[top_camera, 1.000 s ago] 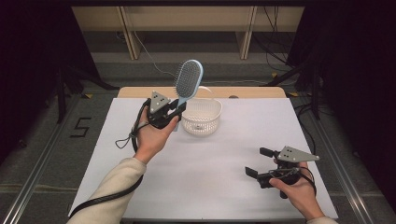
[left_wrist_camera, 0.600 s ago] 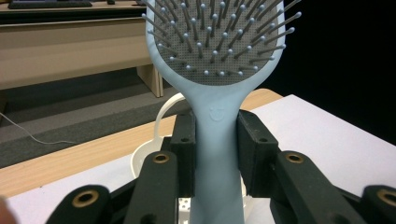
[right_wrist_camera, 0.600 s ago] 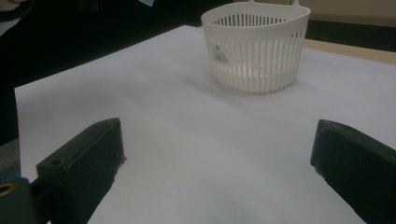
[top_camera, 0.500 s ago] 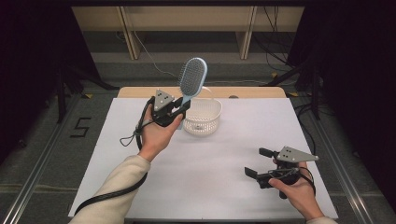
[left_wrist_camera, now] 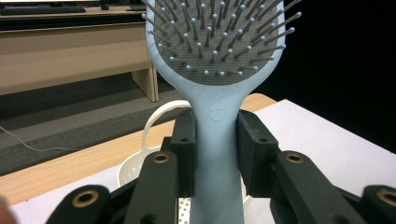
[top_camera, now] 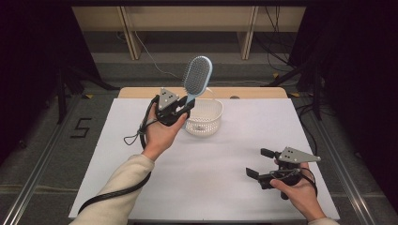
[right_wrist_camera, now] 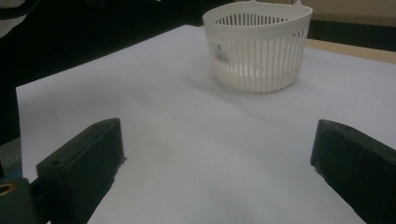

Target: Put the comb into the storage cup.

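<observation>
- One hairbrush (top_camera: 197,75), pale blue with a grey bristle pad, is held up in the air at the far left-centre of the worktop (top_camera: 234,154), its head tilted up and a little to the right over the near-left rim of the basket.
- One left gripper (top_camera: 180,108) holds it: its two black jaws are clamped on the brush handle, one on each side, as the left gripper view shows (left_wrist_camera: 217,154).
- In that view the brush (left_wrist_camera: 219,93) rises upright between the jaws, bristles facing the camera, each pin tipped with a small ball.
- One white slotted basket (top_camera: 204,117) stands on the worktop just right of the left gripper, near the far edge; it has one loop handle at its back rim, seen behind the brush handle (left_wrist_camera: 159,126).
- In the right gripper view the basket (right_wrist_camera: 257,51) stands well ahead, upright; whether anything lies inside cannot be told.
- One right gripper (top_camera: 264,163) rests low at the near right of the worktop, well apart from basket and brush; its two jaws stand wide apart with nothing between them, bare white surface showing in the gap (right_wrist_camera: 215,158).
- Two hands: the left hand (top_camera: 159,133), with a cream sleeve, and the right hand (top_camera: 295,190).
- One cable (top_camera: 112,194) trails along the left forearm.
- One white sheet covers the worktop; one strip of bare wood shows along its far edge.
</observation>
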`<state>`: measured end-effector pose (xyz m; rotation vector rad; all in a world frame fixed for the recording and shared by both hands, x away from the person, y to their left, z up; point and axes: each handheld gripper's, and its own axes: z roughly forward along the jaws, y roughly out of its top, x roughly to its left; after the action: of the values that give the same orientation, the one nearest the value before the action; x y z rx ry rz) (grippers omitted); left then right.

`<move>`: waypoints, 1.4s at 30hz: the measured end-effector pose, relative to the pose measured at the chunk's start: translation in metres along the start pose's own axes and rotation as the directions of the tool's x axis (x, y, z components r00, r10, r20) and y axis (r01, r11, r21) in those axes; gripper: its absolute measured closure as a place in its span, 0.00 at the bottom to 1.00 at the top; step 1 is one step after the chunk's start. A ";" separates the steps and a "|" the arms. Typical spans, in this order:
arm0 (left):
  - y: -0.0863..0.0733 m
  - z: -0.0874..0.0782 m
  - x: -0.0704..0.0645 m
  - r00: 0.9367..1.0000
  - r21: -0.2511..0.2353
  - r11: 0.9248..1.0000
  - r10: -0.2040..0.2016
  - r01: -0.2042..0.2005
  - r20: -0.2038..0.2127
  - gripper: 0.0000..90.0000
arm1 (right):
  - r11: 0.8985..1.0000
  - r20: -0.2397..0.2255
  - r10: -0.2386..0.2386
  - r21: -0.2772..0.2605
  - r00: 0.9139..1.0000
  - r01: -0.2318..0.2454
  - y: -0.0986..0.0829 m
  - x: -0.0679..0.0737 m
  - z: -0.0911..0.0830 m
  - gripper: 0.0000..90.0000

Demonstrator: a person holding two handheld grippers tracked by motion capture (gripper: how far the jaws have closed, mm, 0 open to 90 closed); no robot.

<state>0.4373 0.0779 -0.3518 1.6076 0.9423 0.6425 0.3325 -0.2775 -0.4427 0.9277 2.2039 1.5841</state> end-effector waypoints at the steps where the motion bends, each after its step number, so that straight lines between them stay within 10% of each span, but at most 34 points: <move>1: 0.000 0.001 0.000 1.000 -0.001 1.000 -0.004 0.004 0.000 0.77 | 1.000 0.000 0.000 0.001 1.000 0.000 0.000 0.000 0.000 0.04; 42: 0.007 0.021 -0.003 1.000 -0.021 1.000 -0.007 0.006 -0.014 0.77 | 1.000 0.000 0.010 -0.005 1.000 -0.010 0.000 -0.001 -0.001 0.04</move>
<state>0.4543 0.0635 -0.3498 1.5828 0.9479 0.6578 0.3323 -0.2785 -0.4430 0.9391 2.1982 1.5931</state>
